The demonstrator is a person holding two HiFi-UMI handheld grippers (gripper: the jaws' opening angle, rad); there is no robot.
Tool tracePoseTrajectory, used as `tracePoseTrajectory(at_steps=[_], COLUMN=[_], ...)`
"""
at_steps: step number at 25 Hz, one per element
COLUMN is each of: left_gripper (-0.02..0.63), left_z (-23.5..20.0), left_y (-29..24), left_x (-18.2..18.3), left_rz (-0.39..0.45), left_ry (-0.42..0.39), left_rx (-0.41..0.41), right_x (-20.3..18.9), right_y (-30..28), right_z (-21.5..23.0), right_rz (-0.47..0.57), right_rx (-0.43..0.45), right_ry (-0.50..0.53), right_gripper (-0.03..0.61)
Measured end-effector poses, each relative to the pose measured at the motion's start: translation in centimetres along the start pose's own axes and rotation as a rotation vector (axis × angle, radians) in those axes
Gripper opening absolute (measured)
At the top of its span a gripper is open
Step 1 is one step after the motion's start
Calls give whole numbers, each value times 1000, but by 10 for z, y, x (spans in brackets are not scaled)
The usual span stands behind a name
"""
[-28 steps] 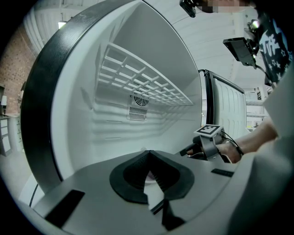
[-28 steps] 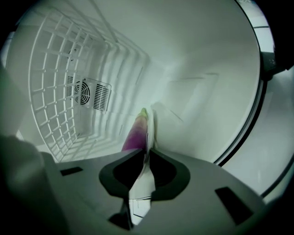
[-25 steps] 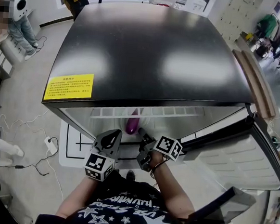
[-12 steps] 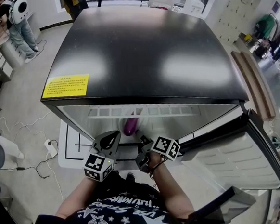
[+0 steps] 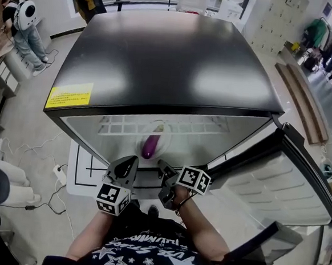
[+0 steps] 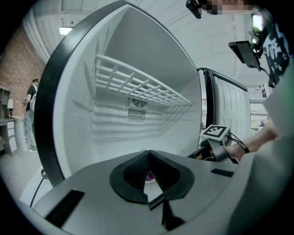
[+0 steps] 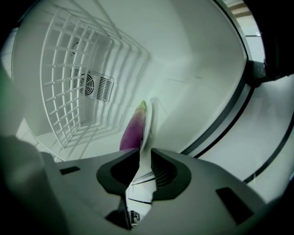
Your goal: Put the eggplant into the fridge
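A purple eggplant [image 5: 149, 146] with a green stem lies on a white plate [image 7: 147, 124] on the floor of the open fridge [image 5: 166, 60], under a white wire shelf [image 5: 132, 126]. In the right gripper view the eggplant [image 7: 133, 131] sits just beyond the jaws. My right gripper [image 5: 163, 166] hovers at the fridge mouth, a little short of the plate, its jaws [image 7: 145, 153] narrowly open with nothing gripped. My left gripper [image 5: 130, 162] waits beside it to the left, outside the fridge; its jaws [image 6: 148, 153] meet at the tips and hold nothing.
The fridge door [image 5: 276, 183] stands open to the right. A yellow label [image 5: 69, 95] is stuck on the black top. A white floor mat [image 5: 85, 171], cables and a power strip [image 5: 60, 172] lie at the left. People stand far back left [image 5: 23, 23].
Both grippers have drawn back slightly from the fridge opening; the gap between the right gripper and the eggplant has grown. The eggplant and plate stay put inside.
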State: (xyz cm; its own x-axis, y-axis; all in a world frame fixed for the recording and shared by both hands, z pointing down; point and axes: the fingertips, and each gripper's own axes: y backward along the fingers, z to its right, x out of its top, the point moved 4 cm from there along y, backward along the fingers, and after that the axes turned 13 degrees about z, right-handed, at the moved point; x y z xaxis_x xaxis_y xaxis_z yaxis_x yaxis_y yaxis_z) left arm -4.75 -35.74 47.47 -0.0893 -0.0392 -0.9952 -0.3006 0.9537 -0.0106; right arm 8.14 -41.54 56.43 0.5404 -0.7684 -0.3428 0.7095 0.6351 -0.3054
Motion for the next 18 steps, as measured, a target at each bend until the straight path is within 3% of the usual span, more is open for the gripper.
tracePoseTrajectory(at_steps=[7,13,18], left_gripper=[9,9,8], left_z=[9,5,3], left_y=[17,28,39], left_x=[2,5,8], left_rz=[0,9,6], left_ry=[-2,-7,-9], left_rx=[60,74,41], right_x=[-22,-22,-27], right_y=[12,24,38], right_z=[-13,-22,-21], right_rz=[-76,-48,0], right_rx=[71,107,90], right_ry=[32,70,60], right_gripper=[77,77,75])
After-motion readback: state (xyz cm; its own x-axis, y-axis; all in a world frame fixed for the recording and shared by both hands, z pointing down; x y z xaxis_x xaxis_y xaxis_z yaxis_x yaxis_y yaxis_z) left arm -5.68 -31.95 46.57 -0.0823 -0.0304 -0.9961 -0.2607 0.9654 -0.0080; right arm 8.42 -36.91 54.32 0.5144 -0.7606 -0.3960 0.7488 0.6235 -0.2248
